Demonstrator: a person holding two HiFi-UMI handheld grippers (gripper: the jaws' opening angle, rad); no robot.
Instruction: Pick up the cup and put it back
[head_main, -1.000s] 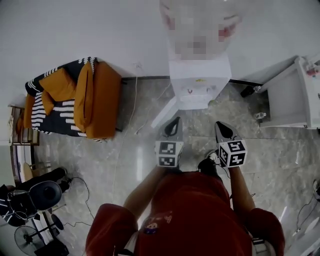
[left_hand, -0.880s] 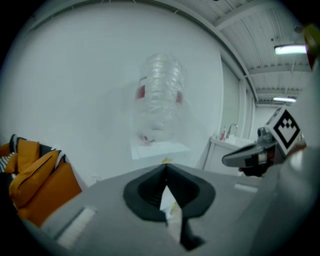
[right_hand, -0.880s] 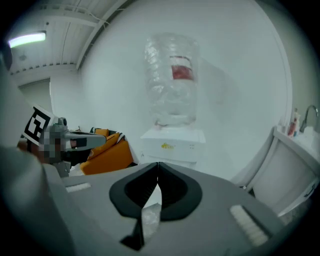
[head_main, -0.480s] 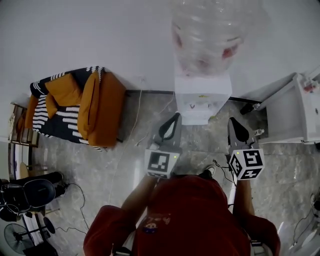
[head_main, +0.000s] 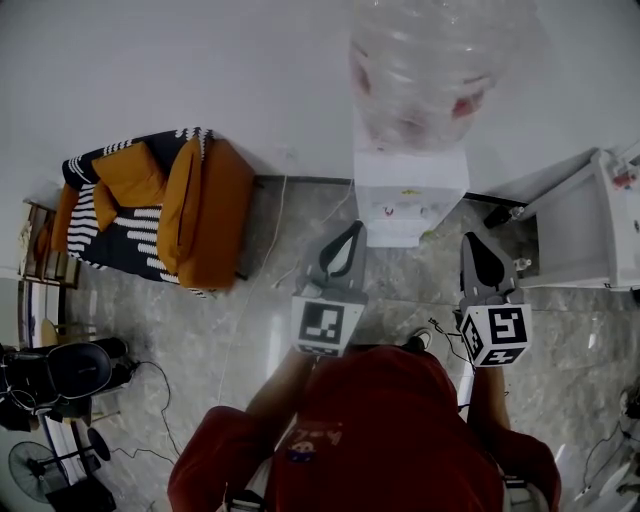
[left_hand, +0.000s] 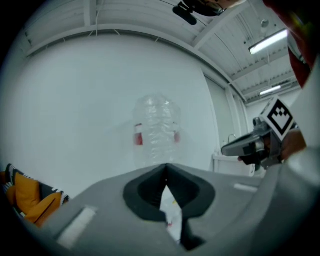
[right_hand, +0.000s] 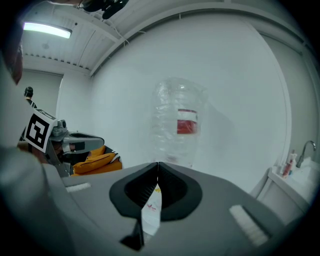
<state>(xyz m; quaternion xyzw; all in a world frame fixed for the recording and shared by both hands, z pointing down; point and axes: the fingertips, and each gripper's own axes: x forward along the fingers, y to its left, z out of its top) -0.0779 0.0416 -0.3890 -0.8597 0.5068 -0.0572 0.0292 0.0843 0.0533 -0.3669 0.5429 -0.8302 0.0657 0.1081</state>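
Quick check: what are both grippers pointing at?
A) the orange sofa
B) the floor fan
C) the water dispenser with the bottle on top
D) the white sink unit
C: the water dispenser and its clear bottle stand straight ahead of the left gripper and right gripper, centred in both gripper views.

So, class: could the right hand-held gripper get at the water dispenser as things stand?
Probably yes: the right hand-held gripper points toward the water dispenser, with only bare floor between them and nothing blocking. Its jaws are shut, so they must open first.
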